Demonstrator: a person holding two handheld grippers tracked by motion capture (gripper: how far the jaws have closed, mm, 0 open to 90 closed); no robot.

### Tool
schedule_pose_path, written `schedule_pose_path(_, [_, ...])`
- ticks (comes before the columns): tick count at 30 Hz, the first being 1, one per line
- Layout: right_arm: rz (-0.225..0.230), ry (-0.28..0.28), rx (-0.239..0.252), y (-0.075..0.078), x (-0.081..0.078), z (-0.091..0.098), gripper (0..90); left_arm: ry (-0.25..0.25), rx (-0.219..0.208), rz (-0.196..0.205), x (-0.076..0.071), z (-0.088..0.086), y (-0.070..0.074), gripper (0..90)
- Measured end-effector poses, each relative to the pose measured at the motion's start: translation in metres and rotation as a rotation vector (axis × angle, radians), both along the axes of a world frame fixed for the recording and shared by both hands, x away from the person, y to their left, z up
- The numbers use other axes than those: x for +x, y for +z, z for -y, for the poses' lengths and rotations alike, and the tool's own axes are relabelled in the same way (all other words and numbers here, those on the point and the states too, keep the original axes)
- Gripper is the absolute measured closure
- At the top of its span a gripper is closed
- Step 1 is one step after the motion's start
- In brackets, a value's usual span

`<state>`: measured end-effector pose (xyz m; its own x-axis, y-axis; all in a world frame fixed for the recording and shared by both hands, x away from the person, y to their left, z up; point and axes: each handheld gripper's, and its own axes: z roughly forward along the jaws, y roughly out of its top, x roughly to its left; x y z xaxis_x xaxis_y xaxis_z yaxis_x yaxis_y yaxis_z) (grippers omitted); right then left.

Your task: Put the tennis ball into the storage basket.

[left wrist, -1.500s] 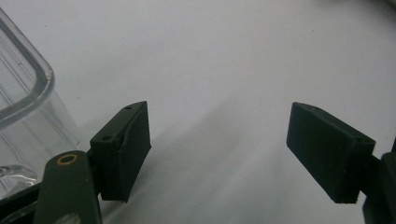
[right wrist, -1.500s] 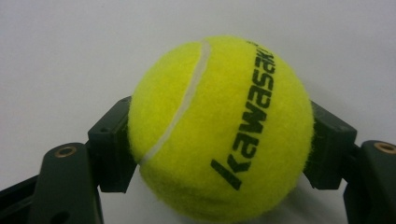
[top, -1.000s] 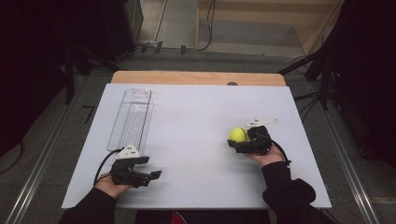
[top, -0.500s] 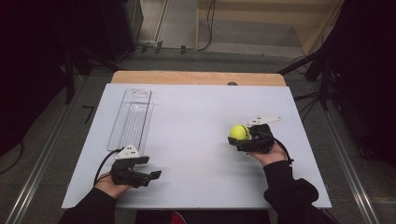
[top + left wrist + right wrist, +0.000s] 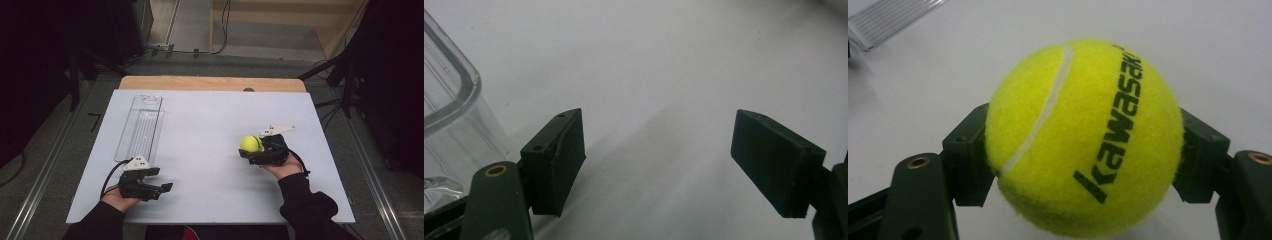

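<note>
Clear plastic forms the long tray (image 5: 140,127) that is laid lengthwise along the left side of the surface (image 5: 200,115), its open top turned upward, presumably so that something can be dropped into it. Just beside its near end, the left hand-held gripper (image 5: 159,181) is rested low on the surface, its jaws spread wide with nothing between them; in the left gripper view a rounded corner of the tray (image 5: 449,95) is seen beside the left pad, close to it but apart. This placement is judged to be one of waiting, possibly so that the tray can be steadied.

Farther right, well apart from the tray, a yellow tennis ball (image 5: 251,144) is clamped in the right hand-held gripper (image 5: 250,150). In the right gripper view the ball (image 5: 1083,135) is seen pinched at its widest part by both pads, one on each side, a grip that is judged secure for carrying. Whether the ball is lifted clear of the surface cannot be told.
</note>
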<state>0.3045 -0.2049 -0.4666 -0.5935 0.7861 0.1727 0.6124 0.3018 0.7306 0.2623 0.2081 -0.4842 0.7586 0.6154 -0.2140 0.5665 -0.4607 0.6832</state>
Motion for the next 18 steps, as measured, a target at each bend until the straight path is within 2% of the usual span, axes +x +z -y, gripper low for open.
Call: schedule_pose_path(18, [-0.011,0.049,-0.001,0.002,-0.005,-0.02,23.9,0.001,0.0,0.0,0.0,0.0,0.0,22.6])
